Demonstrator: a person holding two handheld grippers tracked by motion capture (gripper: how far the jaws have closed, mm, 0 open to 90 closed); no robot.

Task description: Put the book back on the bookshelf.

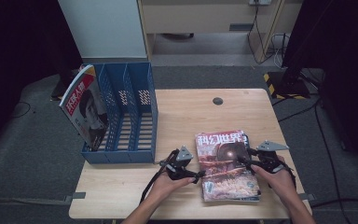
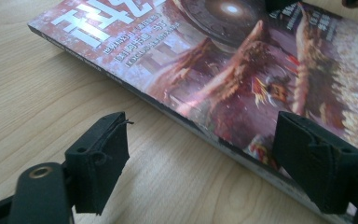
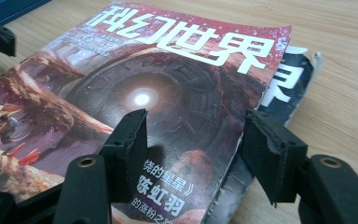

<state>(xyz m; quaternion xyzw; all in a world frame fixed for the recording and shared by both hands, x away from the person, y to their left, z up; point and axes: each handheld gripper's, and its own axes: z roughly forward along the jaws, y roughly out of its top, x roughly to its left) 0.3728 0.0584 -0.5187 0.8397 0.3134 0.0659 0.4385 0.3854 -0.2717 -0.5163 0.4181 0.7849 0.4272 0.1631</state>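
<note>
One glossy magazine with a red-and-white cover (image 1: 85, 109) already stands in the left slot of the blue plastic slotted file rack (image 1: 140, 116). A small stack is left: the glossy red sci-fi magazine (image 1: 226, 163) lies flat on the pale wooden desk (image 1: 186, 116), front right, with a darker magazine (image 3: 293, 79) peeking out under it. Judgement: early-middle, top copy not lifted yet.

Left tongs (image 1: 196, 176) are low at the magazine's left edge, jaws wide apart, straddling the edge (image 2: 200, 126), nothing pinched. Right tongs (image 1: 243, 157) sit at the right edge, jaws part open, one pad over the cover (image 3: 130, 140), one off the edge, not clamped. Both forearms come in low from the near side, wrists angled inward toward the magazine.
</note>
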